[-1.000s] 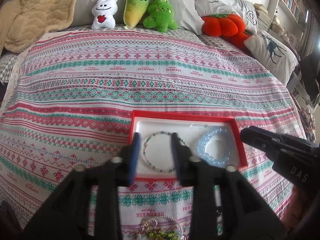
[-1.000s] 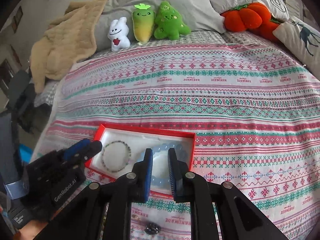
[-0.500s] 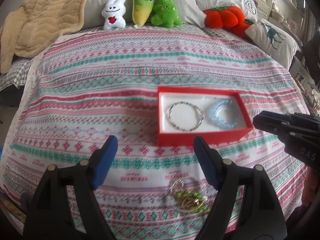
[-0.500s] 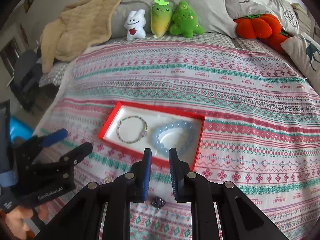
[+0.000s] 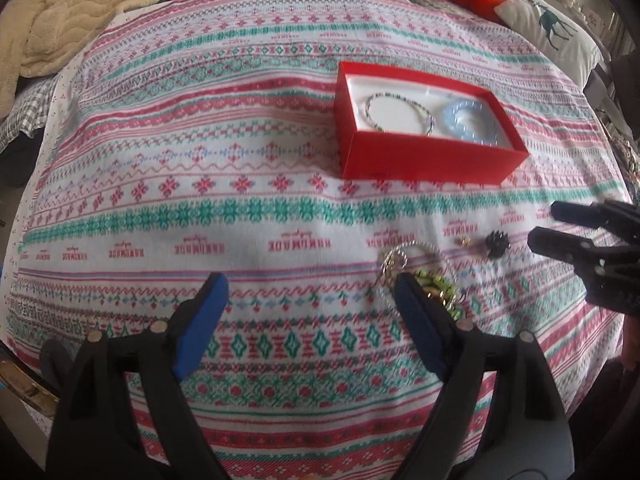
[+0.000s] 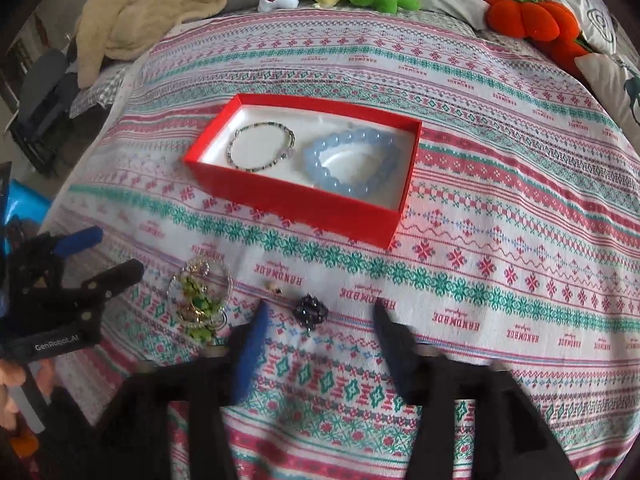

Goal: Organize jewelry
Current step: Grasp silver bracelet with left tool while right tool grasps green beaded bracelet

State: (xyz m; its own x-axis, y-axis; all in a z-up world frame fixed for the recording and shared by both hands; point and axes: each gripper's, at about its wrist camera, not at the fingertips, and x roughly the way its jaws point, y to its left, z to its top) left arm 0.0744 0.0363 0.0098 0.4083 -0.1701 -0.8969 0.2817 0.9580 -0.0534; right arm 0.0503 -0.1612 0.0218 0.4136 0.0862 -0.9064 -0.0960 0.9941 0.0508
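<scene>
Bracelets, two (red box); left tool, right tool both spread, empty.

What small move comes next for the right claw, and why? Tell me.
Probably lower the right claw onto the dark bead cluster. It is open and empty, and the cluster lies loose on the bedspread just ahead between its fingers, outside the red box, which already holds the thin beaded bracelet and the blue bead bracelet.
</scene>
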